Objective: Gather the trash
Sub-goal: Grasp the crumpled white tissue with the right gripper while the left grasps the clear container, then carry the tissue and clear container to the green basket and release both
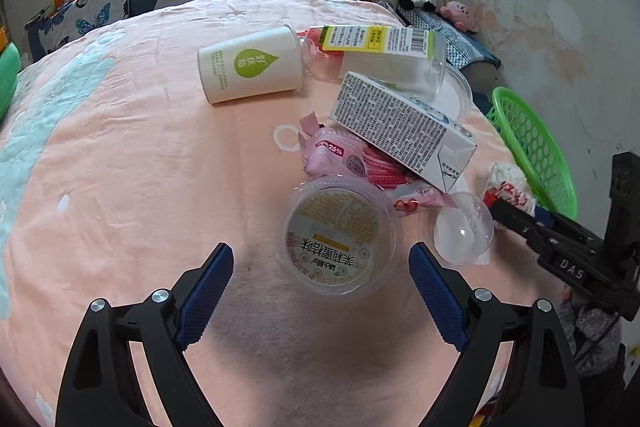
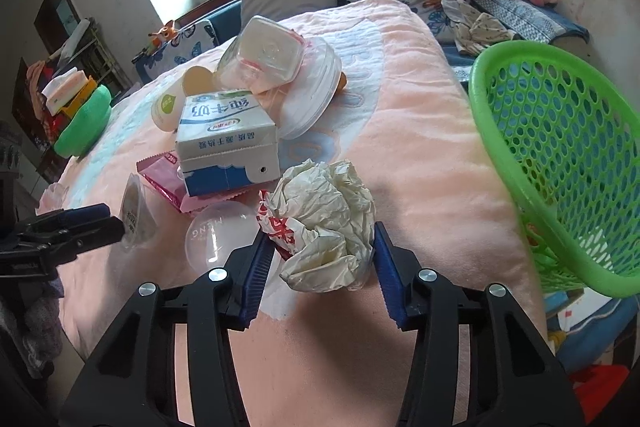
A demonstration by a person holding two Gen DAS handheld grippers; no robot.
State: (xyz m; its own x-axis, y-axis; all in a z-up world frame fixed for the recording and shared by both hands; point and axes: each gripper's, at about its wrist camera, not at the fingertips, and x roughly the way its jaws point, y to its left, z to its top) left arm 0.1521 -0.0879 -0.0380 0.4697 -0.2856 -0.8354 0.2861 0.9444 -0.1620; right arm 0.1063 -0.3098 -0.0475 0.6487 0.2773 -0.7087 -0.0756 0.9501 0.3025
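Two hand-held grippers: right hand-held gripper [image 2: 323, 259] pinched on the crumpled paper wad [image 2: 325, 223], pads touching both its sides, likely for the drop into the basket; left hand-held gripper [image 1: 321, 269] spread wide, holding nothing
Round lidded tub [image 1: 340, 235]: on the bed [image 1: 140, 167], just ahead between the left fingers; probably next
Green basket [image 2: 560, 155]: right of the wad, near
Milk carton [image 2: 228, 143]: beyond, atop wrappers
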